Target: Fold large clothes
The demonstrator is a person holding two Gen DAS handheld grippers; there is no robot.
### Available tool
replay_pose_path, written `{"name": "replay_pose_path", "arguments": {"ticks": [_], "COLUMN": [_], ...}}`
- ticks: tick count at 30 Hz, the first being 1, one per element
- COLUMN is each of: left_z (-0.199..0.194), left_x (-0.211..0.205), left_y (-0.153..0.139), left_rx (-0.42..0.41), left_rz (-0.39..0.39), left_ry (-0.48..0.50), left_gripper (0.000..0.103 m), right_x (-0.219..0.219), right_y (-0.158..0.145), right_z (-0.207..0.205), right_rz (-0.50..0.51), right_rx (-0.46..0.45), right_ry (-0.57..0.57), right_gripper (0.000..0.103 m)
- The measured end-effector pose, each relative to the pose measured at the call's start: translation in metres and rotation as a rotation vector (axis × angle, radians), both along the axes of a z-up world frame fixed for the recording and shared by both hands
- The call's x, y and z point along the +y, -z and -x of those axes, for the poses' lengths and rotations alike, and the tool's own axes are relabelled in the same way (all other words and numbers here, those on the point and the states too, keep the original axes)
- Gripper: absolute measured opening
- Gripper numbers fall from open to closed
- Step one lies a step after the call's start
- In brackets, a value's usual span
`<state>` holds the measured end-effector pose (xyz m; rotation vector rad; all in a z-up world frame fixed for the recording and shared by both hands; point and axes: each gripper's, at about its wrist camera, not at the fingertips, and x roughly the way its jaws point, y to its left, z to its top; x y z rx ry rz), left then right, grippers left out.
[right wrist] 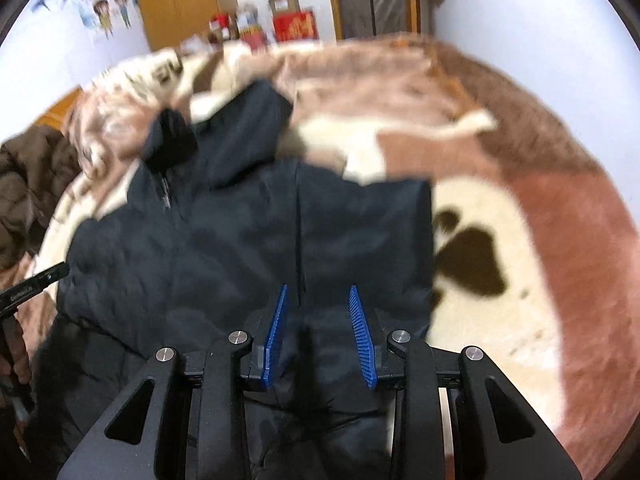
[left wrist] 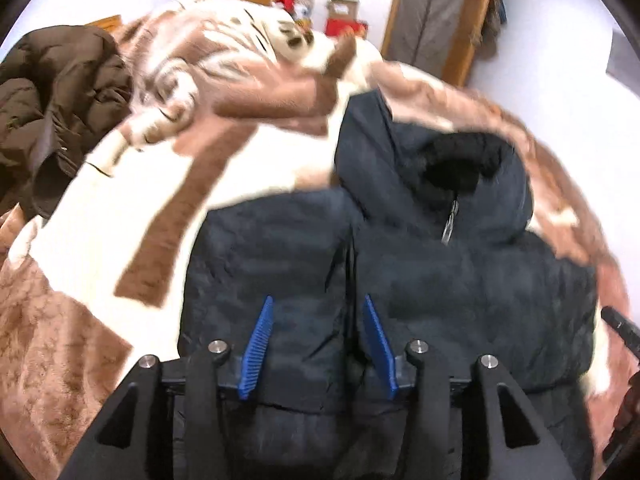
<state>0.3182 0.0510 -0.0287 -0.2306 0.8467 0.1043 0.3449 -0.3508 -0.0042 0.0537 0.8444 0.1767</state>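
A dark navy puffer jacket (left wrist: pixel 460 280) with a hood and front zipper lies spread on a brown and cream blanket (left wrist: pixel 120 220). My left gripper (left wrist: pixel 318 298) hovers over the jacket's lower left part. Its blue pads stand apart, with padded fabric bulging between them but not pinched. In the right wrist view the same jacket (right wrist: pixel 200 248) fills the centre. My right gripper (right wrist: pixel 318 287) sits at its lower right part, and its narrower blue pads press on a bunched fold of the fabric. Both views are blurred.
A crumpled brown puffer coat (left wrist: pixel 60 92) lies at the blanket's left edge, also visible as a brown heap (right wrist: pixel 28 184). Red boxes (right wrist: pixel 296 26) and a wooden door (right wrist: pixel 180 0) stand by the far wall. The blanket (right wrist: pixel 500 280) extends right of the jacket.
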Motion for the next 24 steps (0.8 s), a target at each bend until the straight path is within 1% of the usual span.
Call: {"name": "replay_pose_path", "arguments": {"ticks": [1,3,5,6,8,9,11,12,14,16,18,20,22,24], "left_z": [-0.004,-0.015,-0.032,-0.042,-0.064,-0.071,-0.077,-0.077,-0.078,-0.080,-0.082,-0.078,-0.073,-0.060], "left_x": [-0.004,-0.024,-0.049,-0.059,-0.069,-0.068,-0.066,-0.067,-0.065,-0.063,-0.067,-0.068,-0.064,-0.059], "left_y": [-0.006,-0.013,-0.008,0.000,0.028,0.042,0.062,0.066,0.071,0.074,0.071,0.062,0.045,0.029], "left_rx": [-0.020,-0.047,-0.050,-0.036,0.046,0.073,0.063,0.062,0.050,0.052,0.060,0.070,0.062,0.035], "left_rz": [0.012,-0.015,-0.056,-0.066,-0.102,-0.100,-0.117,-0.110,-0.099,-0.096,-0.114,-0.118,-0.104,-0.083], "left_ry": [0.020,0.088,0.163,0.196,0.199,0.197,0.214,0.217,0.225,0.229,0.230,0.230,0.226,0.224], "left_gripper": [0.052,0.052,0.052,0.052,0.052,0.053,0.055,0.055,0.055,0.055,0.055,0.055,0.053,0.053], "right_x": [-0.004,-0.010,-0.012,-0.011,-0.011,-0.011,-0.010,-0.009,-0.008,-0.007,-0.007,-0.007,-0.008,-0.009], "right_y": [-0.002,-0.001,0.005,0.009,0.021,0.032,0.051,0.062,0.077,0.082,0.079,0.066,0.043,0.024], "right_z": [-0.005,-0.020,-0.037,-0.043,-0.060,-0.070,-0.079,-0.082,-0.083,-0.084,-0.084,-0.080,-0.066,-0.049], "right_rz": [-0.005,-0.003,0.012,0.015,0.018,0.033,0.056,0.053,0.057,0.072,0.074,0.086,0.084,0.051], "right_rx": [-0.004,0.012,0.030,0.040,0.081,0.112,0.153,0.174,0.181,0.174,0.183,0.176,0.142,0.102], "right_ry": [0.013,0.041,0.049,0.048,0.059,0.066,0.059,0.049,0.042,0.035,0.045,0.054,0.056,0.039], "right_gripper": [0.032,0.032,0.032,0.032,0.032,0.032,0.032,0.032,0.032,0.032,0.032,0.032,0.032,0.032]}}
